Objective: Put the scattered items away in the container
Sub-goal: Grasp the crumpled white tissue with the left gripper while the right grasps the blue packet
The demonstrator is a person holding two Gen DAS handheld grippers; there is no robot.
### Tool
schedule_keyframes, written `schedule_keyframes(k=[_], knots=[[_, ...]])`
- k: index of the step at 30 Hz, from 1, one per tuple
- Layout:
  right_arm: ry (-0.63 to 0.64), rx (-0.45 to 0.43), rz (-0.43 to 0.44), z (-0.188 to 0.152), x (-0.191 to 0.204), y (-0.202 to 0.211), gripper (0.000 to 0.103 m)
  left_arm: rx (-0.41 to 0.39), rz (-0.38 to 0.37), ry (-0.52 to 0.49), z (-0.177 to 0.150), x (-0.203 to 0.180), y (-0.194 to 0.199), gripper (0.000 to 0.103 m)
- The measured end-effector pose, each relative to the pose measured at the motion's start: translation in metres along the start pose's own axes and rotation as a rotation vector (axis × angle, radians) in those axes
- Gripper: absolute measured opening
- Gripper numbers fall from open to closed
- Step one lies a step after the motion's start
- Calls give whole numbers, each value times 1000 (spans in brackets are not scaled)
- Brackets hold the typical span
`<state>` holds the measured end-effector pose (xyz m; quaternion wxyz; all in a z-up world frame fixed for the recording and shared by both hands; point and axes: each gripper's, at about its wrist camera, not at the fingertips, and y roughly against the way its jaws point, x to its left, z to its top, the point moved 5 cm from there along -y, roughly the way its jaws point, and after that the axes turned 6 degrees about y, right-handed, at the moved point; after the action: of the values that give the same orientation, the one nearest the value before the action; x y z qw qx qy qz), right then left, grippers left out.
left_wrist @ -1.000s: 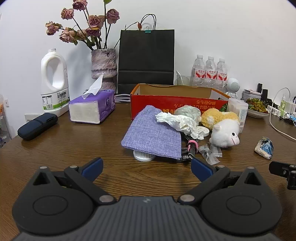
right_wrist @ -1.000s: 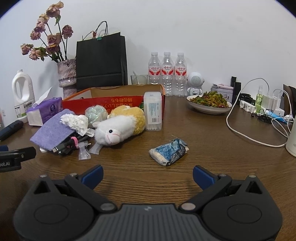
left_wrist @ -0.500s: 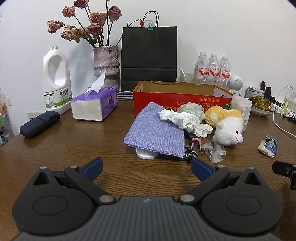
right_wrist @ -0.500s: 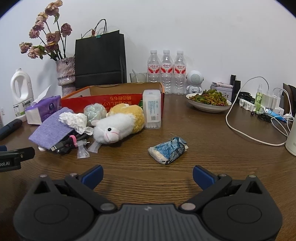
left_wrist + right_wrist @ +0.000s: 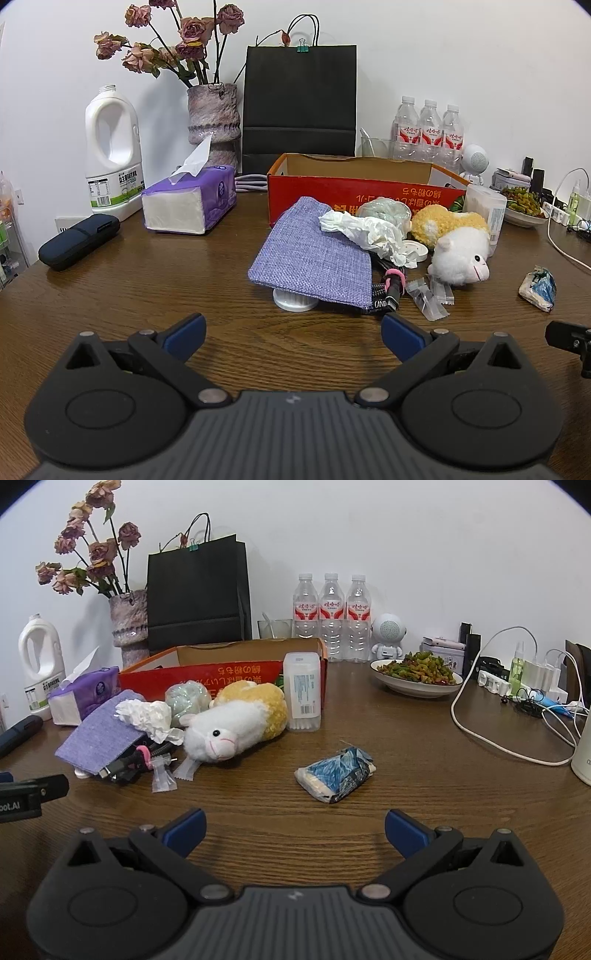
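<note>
An open red cardboard box stands at the back of the wooden table. In front of it lie a purple cloth pouch, a crumpled white tissue, a plush sheep, a clear cotton-swab box, small clear wrappers and a blue crumpled packet. My left gripper is open and empty, just short of the pouch. My right gripper is open and empty, just short of the blue packet.
A tissue pack, milk jug, vase of dried roses, black paper bag and dark case stand left and behind. Water bottles, a dish of food and cables are at the right.
Both grippers have moved slightly forward toward the items and risen a little. Both stay open and empty. No item has moved.
</note>
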<state>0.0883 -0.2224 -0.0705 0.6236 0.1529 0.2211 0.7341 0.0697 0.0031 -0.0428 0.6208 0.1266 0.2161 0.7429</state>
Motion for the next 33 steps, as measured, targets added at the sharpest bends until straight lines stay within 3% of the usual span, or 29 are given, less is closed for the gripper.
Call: schedule_keyframes(k=[14, 19, 24, 30, 33], knots=[[-17, -5, 41, 2, -4, -4, 103, -21, -25, -35, 3, -5, 0, 103], [-24, -1, 21, 16, -23, -17, 103, -62, -63, -33, 36, -13, -5, 103], [32, 9, -26, 30, -34, -39, 102, -39, -91, -66, 63, -34, -34, 103], [29, 57, -15, 32, -38, -63, 90, 36, -92, -75, 72, -59, -80, 103], [24, 79, 6, 33, -39, -72, 68, 78, -66, -88, 70, -68, -104, 101]])
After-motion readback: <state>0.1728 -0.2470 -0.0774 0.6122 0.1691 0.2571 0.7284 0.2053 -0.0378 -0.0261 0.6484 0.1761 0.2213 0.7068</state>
